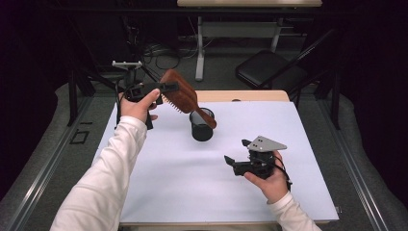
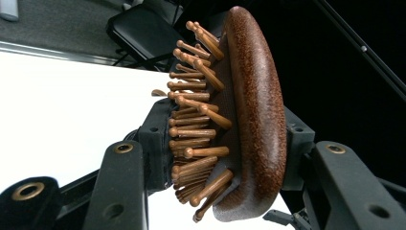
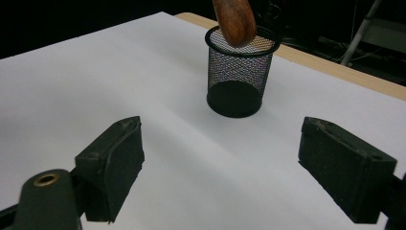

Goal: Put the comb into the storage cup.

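So we've got the left gripper point(image 1: 166, 87) up in the air over the far left part of the table point(image 1: 159, 183), jaws pinching the head of a wooden hairbrush point(image 1: 182, 92). In the left gripper view the brush point(image 2: 249, 115) is clamped right across its paddle, one jaw on the bristle side and the other against the smooth brown back, wooden pins sticking out to the left. The brush hangs tilted, handle end pointing down into the black mesh cup point(image 1: 201, 124), which stands upright near the middle of the table's far half. From the right gripper view the rounded handle tip point(image 3: 234, 20) sits right at the cup's point(image 3: 237, 76) rim; whether it touches the mesh we honestly can't tell from this angle.

The right gripper point(image 1: 238, 159) is held low over the near right side of the table, well apart from the cup, pointed toward it. Its jaws are spread wide with nothing between them, just white tabletop. A folding chair point(image 1: 269, 70) stands on the floor past the table's far edge
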A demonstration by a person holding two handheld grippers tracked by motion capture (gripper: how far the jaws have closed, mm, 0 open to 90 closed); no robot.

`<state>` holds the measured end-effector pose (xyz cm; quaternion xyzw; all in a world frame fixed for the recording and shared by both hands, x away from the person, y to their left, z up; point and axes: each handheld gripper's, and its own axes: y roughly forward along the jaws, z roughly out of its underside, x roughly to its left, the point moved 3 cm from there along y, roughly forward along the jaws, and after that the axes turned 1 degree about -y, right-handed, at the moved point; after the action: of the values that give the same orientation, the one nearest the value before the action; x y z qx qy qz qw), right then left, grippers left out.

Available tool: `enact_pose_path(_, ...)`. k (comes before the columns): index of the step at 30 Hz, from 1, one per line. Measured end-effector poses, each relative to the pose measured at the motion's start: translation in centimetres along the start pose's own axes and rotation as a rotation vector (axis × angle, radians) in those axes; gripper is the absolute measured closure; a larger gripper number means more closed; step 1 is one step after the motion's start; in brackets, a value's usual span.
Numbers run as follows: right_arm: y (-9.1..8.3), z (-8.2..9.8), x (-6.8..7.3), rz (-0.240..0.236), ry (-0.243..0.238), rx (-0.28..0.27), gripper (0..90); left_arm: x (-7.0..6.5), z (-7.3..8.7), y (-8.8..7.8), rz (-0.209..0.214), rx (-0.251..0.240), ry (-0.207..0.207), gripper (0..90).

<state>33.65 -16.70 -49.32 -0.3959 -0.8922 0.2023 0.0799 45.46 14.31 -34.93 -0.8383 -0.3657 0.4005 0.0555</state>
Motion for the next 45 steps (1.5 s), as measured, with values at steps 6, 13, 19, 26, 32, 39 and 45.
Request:
enact_pose_path(6, -0.1, 0.0, 0.0, -0.006, 0.010, 0.002, 14.3, 0.1, -0.4, -0.1, -0.019, -0.014, -0.002, 50.8)
enact_pose_path(13, 0.0, 0.1, 0.2, -0.027, 0.002, 0.010, 9.4, 0.7, -0.9, -0.2, -0.036, -0.028, -0.021, 50.7)
enact_pose_path(19, 0.1, 0.1, 0.4, -0.037, -0.006, 0.015, 3.8, 1.4, -1.3, -0.3, -0.063, -0.046, -0.034, 50.7)
enact_pose_path(26, 0.2, 0.1, 0.6, -0.048, -0.022, 0.029, 0.0, 2.1, -1.6, -0.3, -0.086, -0.058, -0.042, 50.8)
enact_pose_path(32, 0.3, 0.2, 0.6, -0.039, -0.026, 0.033, 0.0, 2.4, -1.7, 0.0, -0.100, -0.064, -0.050, 50.8)
enact_pose_path(39, 0.3, 0.2, 0.6, -0.031, -0.032, 0.036, 0.0, 2.5, -1.6, 0.6, -0.123, -0.061, -0.049, 50.7)
enact_pose_path(45, 0.3, 0.3, 0.6, -0.026, -0.038, 0.037, 0.0, 2.6, -1.6, 1.1, -0.140, -0.063, -0.048, 50.7)
